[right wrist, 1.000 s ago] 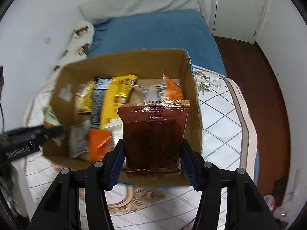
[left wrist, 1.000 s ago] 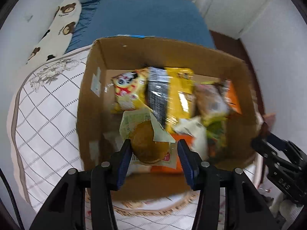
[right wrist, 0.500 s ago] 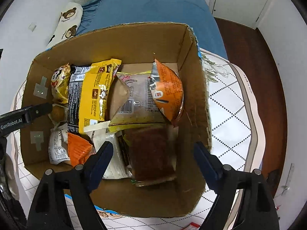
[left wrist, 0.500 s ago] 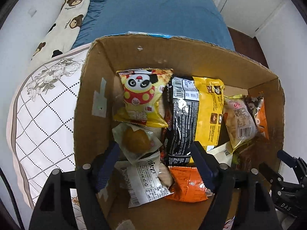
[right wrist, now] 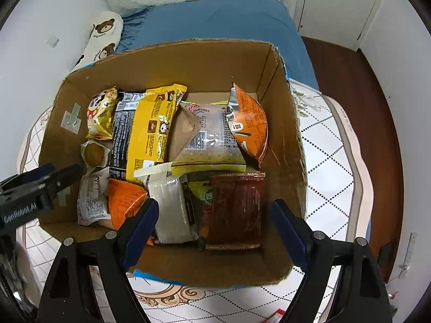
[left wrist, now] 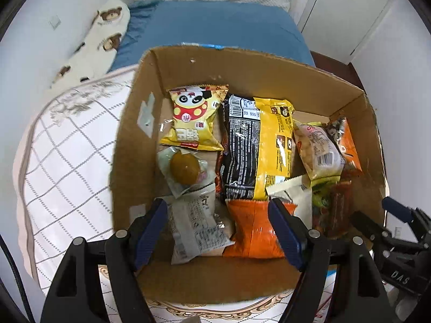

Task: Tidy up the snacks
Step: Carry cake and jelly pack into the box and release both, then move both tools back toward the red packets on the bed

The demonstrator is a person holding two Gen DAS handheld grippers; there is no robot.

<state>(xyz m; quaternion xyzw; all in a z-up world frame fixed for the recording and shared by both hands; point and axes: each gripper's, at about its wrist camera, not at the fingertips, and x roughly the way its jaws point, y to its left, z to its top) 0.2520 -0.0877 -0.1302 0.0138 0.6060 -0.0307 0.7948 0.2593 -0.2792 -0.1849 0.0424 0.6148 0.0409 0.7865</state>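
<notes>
A cardboard box (right wrist: 285, 123) of snacks sits on a quilted bed cover (right wrist: 331, 167), both tongs now empty above its near edge. A second ago each pair was pinching a packet over the box; since then both have let go and spread wide. The dark red packet (right wrist: 235, 212), held by the right tongs (right wrist: 214, 224) a second ago, now lies flat in the box's near right corner, beside a green packet (right wrist: 206, 192) and a white packet (right wrist: 169, 210). The wrapped brown bun (left wrist: 185, 168), carried by the left tongs (left wrist: 216, 231) a second ago, now rests against the box's left wall, just below the yellow panda bag (left wrist: 194, 119). A black-and-yellow bag (left wrist: 256, 148) fills the middle, with a clear cracker packet (right wrist: 208, 140) and an upright orange bag (right wrist: 249, 126) toward the right wall. The left tongs hover wide apart over an orange packet (left wrist: 253, 231) and a clear printed packet (left wrist: 195, 222) at the near edge, gripping nothing. The right tongs, equally wide, straddle the near right corner without touching the snacks.
</notes>
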